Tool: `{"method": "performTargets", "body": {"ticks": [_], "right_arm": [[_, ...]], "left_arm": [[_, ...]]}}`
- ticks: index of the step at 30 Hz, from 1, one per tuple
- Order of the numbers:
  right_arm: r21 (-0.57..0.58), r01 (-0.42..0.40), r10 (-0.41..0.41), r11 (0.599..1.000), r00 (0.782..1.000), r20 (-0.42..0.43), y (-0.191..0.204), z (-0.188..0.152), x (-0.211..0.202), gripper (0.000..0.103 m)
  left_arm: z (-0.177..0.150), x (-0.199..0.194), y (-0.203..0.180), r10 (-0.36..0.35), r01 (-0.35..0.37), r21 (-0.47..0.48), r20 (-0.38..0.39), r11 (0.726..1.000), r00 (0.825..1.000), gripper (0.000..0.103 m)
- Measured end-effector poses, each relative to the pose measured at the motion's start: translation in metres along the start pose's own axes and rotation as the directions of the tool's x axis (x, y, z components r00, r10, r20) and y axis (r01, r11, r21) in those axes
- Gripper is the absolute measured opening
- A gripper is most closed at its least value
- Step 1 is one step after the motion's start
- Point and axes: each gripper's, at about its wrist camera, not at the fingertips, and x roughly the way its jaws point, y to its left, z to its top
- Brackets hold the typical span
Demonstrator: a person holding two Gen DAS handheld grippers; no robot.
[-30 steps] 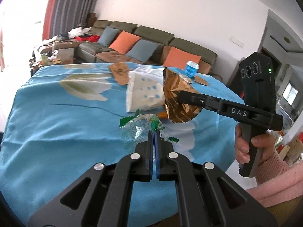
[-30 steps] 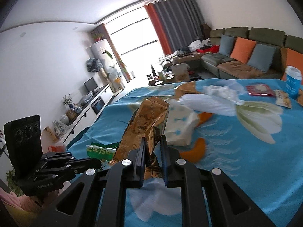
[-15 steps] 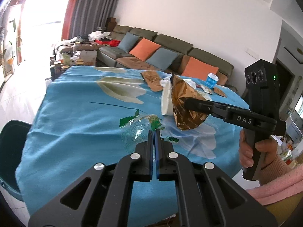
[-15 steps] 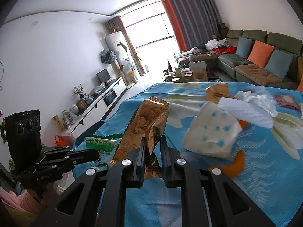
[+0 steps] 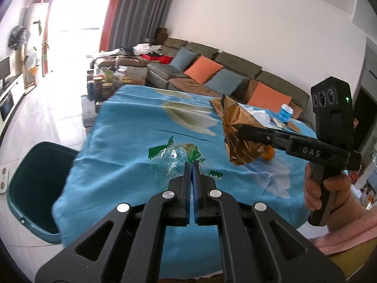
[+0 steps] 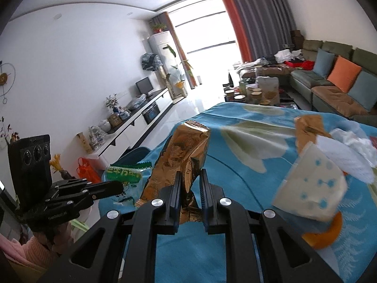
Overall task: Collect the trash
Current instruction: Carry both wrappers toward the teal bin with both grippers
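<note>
Two-handed carry of trash toward the bin. My left gripper (image 5: 191, 167) has its jaws pressed together on the edge of a crumpled clear plastic wrapper with green zigzag-edged print (image 5: 173, 159), which hangs just ahead of the fingertips over the blue flower-printed tablecloth (image 5: 132, 132). My right gripper (image 6: 190, 176) is clamped on the lower end of a crinkled gold-brown foil snack bag (image 6: 182, 151); the jaws stand slightly apart because the foil fills the gap. The bag's long axis runs up and away from the jaws, roughly upright with its sealed top edge highest.

The relation that governs the coming move: the dark teal plastic bin (image 5: 35, 188) stands on the floor beyond the table's edge, low and to the left in the left wrist view, well apart from both wrappers. The left gripper appears the nearer to it; the right gripper, seen in that same view with its handle in my right hand (image 5: 322, 191), lies farther to the right over the table.

More litter remains on the cloth: a white paper packet with blue dots (image 6: 311, 188), crumpled white tissue (image 6: 348, 141), an orange peel (image 6: 325, 233) and a blue paper cup (image 5: 285, 112). I judge the collecting as partway done, with both loads to be released over the bin, probably left first.
</note>
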Motion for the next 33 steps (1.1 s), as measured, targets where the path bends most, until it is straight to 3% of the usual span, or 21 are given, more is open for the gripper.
{"method": "performTargets", "body": {"ticks": [17,33], "right_arm": [[-0.094,-0.118,0.112,0.989,0.991,-0.068,0.058,0.024,0.056,0.013],[-0.159,-0.199,0.178,0.967,0.974,-0.137,0.106,0.044,0.114,0.013]], "left_arm": [[0.000,-0.036,0.063,0.165,-0.160,-0.106,0.043,0.981,0.985,0.002],[-0.006,-0.057,0.126,0.312,-0.301,-0.195,0.028,0.934,0.950,0.002]]}}
